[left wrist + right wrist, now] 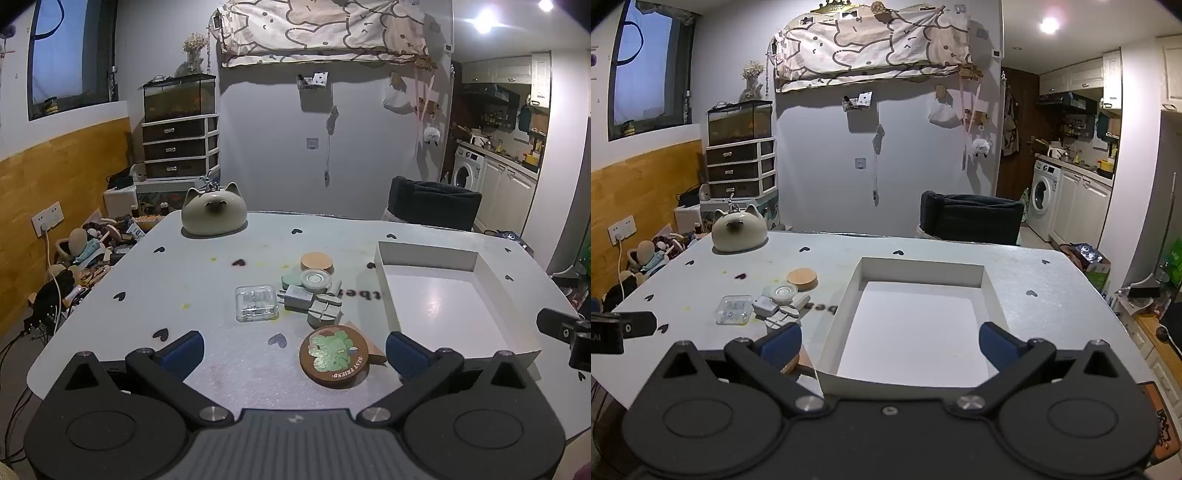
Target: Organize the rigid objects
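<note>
A round wooden coaster (334, 356) with a green picture lies flat on the table (207, 266) at lower centre of the left wrist view, between the wide-open, empty jaws of the left gripper (294, 349) and nearer the right-hand finger. Above it at mid-frame sit a grey cross-shaped block (325, 312), a white charger (297, 295) with prongs pointing left, a clear round case (315, 279), a wooden lid (316, 261) and a clear plastic box (256, 302). The white tray (912, 328), long axis running away from the camera, fills the centre of the right wrist view, its near edge between the wide, empty jaws of the right gripper (891, 345).
</note>
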`<action>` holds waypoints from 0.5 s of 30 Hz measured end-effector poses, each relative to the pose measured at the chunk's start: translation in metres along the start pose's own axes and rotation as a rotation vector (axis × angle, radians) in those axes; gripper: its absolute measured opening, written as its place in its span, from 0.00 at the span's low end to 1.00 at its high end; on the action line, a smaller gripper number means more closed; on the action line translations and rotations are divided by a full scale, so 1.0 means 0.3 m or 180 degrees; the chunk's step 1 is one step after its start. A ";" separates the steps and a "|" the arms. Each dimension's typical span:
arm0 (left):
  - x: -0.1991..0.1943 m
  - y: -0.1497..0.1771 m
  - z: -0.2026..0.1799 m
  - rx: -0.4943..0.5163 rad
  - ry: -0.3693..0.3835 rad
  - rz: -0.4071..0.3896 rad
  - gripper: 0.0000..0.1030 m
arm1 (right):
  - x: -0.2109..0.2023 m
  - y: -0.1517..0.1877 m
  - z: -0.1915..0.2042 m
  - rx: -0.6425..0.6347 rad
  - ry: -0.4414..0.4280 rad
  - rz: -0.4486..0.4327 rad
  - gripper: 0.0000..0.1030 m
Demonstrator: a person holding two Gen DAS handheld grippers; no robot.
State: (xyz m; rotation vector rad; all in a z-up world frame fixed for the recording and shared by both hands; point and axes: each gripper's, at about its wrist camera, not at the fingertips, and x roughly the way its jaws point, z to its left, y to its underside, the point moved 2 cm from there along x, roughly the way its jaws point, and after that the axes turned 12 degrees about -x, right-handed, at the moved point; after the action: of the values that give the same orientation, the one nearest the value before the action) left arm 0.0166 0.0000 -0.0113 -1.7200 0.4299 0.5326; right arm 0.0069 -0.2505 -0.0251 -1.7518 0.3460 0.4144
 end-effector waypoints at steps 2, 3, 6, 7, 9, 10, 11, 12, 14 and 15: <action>0.000 0.000 0.000 -0.0005 0.0005 0.0000 1.00 | 0.001 0.000 0.000 0.0008 -0.0001 -0.0004 1.00; 0.000 0.000 0.000 -0.0004 0.0007 -0.0001 1.00 | 0.002 0.000 0.001 0.0009 -0.0001 -0.0005 1.00; -0.001 -0.001 -0.001 -0.0004 0.0004 -0.0003 1.00 | 0.003 0.000 0.002 0.0016 -0.0010 -0.0005 1.00; -0.001 -0.002 -0.001 -0.0005 0.0004 -0.0005 1.00 | 0.003 0.000 0.002 0.0013 -0.0011 -0.0006 1.00; -0.002 -0.002 -0.001 -0.0004 0.0002 -0.0006 1.00 | 0.004 0.000 0.003 0.0010 -0.0016 -0.0003 1.00; -0.003 -0.002 -0.002 -0.0004 0.0002 -0.0006 1.00 | 0.004 0.000 0.004 0.0010 -0.0017 -0.0003 1.00; 0.000 0.000 0.000 -0.0008 0.0006 0.0001 1.00 | 0.004 0.000 0.004 0.0010 -0.0016 -0.0004 1.00; 0.000 0.000 0.000 -0.0006 0.0007 0.0000 1.00 | 0.004 0.000 0.004 0.0010 -0.0014 -0.0006 1.00; 0.000 0.000 -0.001 -0.0003 0.0007 0.0001 1.00 | 0.004 -0.001 0.005 0.0011 -0.0012 -0.0004 1.00; 0.001 0.000 0.000 -0.0008 0.0006 0.0004 1.00 | 0.004 -0.001 0.005 0.0011 -0.0010 -0.0002 1.00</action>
State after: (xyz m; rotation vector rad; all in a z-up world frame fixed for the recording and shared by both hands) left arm 0.0168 0.0000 -0.0115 -1.7228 0.4318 0.5325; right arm 0.0078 -0.2489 -0.0257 -1.7477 0.3437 0.4158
